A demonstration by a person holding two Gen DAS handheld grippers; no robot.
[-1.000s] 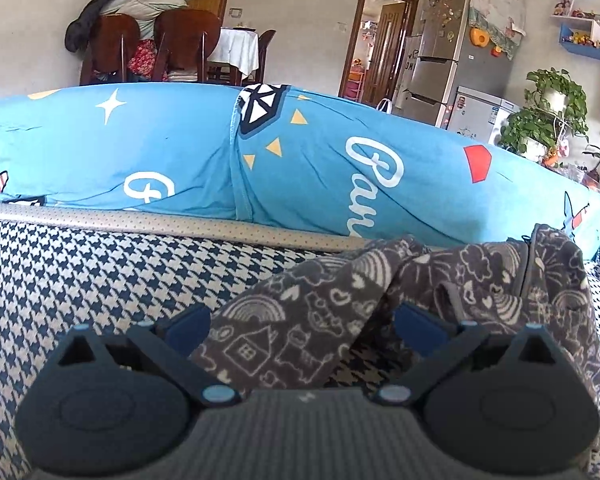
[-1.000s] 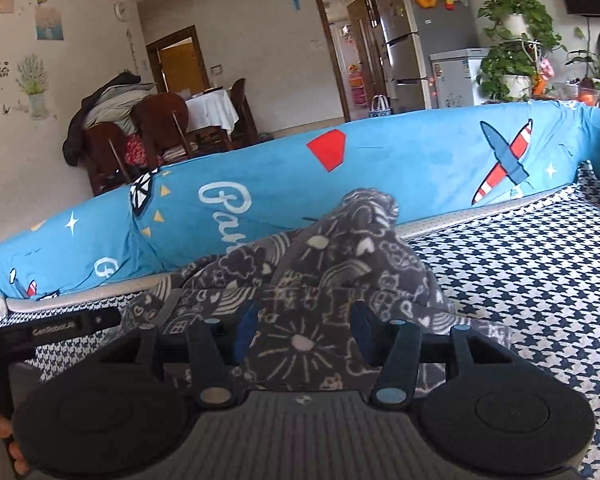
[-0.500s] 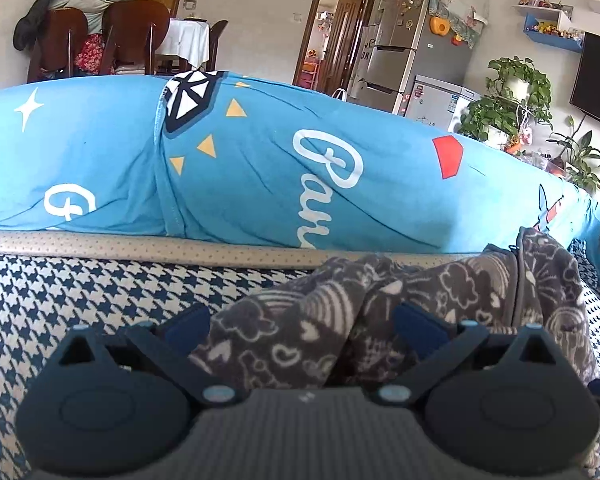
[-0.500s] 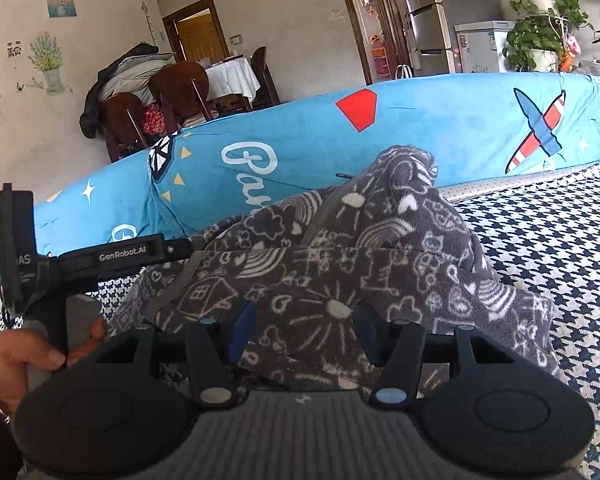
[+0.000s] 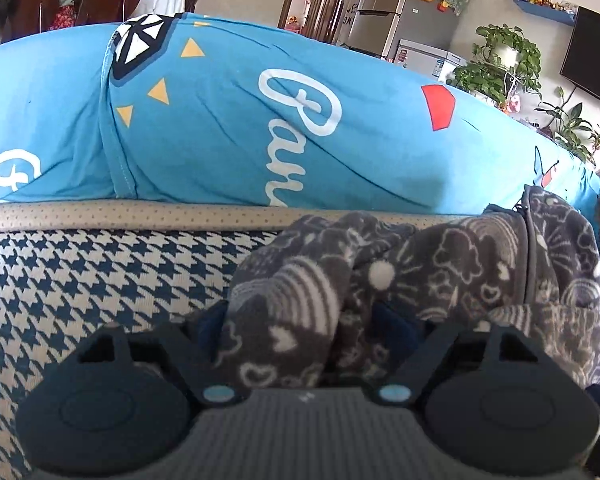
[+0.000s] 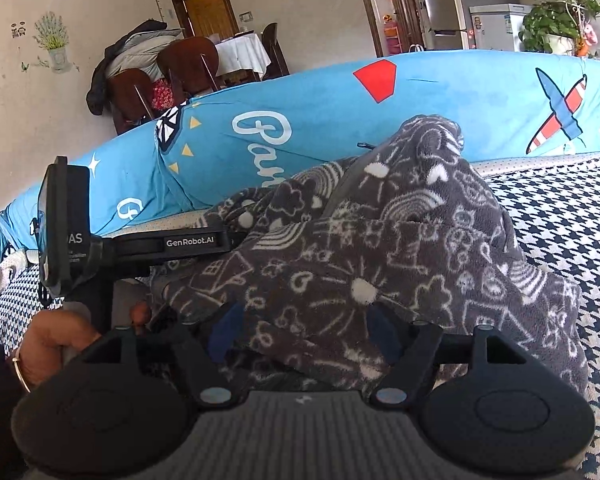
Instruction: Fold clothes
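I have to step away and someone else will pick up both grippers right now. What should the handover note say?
Left gripper: fingers on either side of a bunched fold of the grey fleece garment with white doodle print; grip looks closed on it.
Right gripper: likewise straddling a fold of the same garment, apparently gripping.
The garment lies crumpled on the blue-and-white houndstooth cushion, in front of the bright blue printed bolster.
Done: both grips taken. No neat fold visible yet.
Left: spread it flat, then fold.

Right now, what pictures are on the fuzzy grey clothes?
The grey fleece garment has white doodles: hearts, rainbows, clouds, little houses. The right wrist view shows them best.
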